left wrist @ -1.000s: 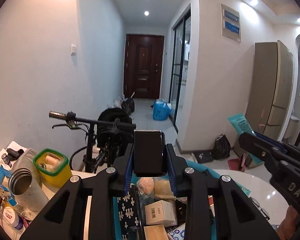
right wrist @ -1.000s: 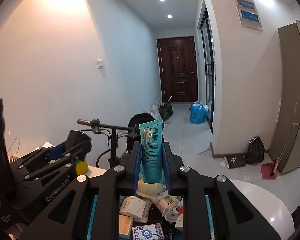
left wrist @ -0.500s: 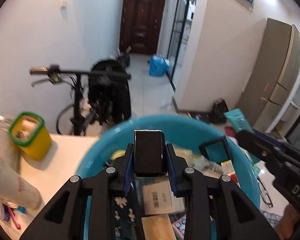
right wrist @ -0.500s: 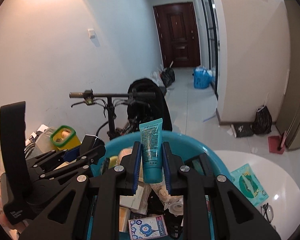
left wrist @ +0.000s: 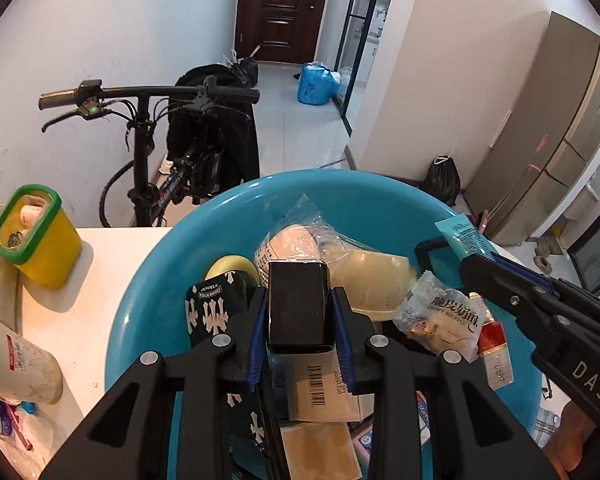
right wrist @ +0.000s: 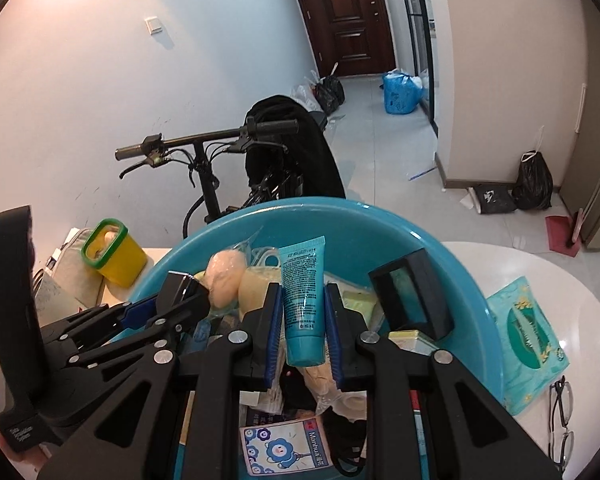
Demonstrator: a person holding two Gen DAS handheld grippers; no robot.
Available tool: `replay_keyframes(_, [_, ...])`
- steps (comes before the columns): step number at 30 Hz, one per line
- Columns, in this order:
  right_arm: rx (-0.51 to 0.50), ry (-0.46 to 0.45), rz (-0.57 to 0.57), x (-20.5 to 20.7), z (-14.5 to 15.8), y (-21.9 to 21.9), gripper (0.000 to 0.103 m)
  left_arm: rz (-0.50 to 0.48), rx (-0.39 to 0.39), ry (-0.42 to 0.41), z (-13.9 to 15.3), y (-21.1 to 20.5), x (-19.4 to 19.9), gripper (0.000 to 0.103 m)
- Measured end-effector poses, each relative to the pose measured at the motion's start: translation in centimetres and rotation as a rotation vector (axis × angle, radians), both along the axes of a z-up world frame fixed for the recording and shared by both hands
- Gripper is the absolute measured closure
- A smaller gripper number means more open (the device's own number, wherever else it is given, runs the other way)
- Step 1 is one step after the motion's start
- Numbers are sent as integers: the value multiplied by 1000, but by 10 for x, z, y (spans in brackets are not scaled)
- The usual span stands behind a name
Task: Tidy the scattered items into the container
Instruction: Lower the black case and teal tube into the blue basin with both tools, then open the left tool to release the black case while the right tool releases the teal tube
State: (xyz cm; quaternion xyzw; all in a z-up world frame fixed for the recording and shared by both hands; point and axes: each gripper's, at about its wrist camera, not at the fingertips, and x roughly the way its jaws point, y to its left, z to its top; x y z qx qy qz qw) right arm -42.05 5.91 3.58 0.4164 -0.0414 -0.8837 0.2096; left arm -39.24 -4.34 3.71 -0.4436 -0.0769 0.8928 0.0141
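Note:
A big blue basin (left wrist: 148, 292) (right wrist: 384, 224) on the white table holds several packets, boxes and snack bags. My left gripper (left wrist: 299, 312) is shut on a black box (left wrist: 298, 304) and hangs over the basin's middle. My right gripper (right wrist: 302, 304) is shut on a teal tube (right wrist: 302, 292), also above the basin. In the left wrist view the right gripper (left wrist: 476, 268) comes in from the right with the tube's tip (left wrist: 458, 236) showing. In the right wrist view the left gripper (right wrist: 188, 300) reaches in from the left with the black box (right wrist: 180, 284).
A yellow tub with a green rim (left wrist: 36, 232) (right wrist: 114, 256) stands left of the basin. A white bottle (left wrist: 16, 364) lies at the near left. A teal wipes pack (right wrist: 528, 336) and glasses (right wrist: 560, 428) lie right of the basin. A bicycle (left wrist: 160, 152) stands behind the table.
Both grippers have tipped downward and sunk toward the basin, which now fills the lower view. Each still holds its item.

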Motion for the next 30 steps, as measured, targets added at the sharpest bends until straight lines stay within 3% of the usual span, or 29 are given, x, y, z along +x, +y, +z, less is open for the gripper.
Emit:
replay_keyframes(6, [9,-15,-7,-2,-3,-1,84,-18,9,-18,-3,3,-3,71])
replay_keyframes(11, [23,-14,-6,-2,-4,-5,84,-38,11,14,4,8,3,69])
replay_keyframes(14, [28,-16,-6,-2,-5,-8,84,-39,2,39,9,8,5,48])
replay_keyframes(19, [34,-18,0,-2,-6,-12,83,-3,-11,80,20,1,9,39])
replay_keyframes(30, [81,-42,-8,-6,-17,-19,83,104,-27,130,34,-30,14,39])
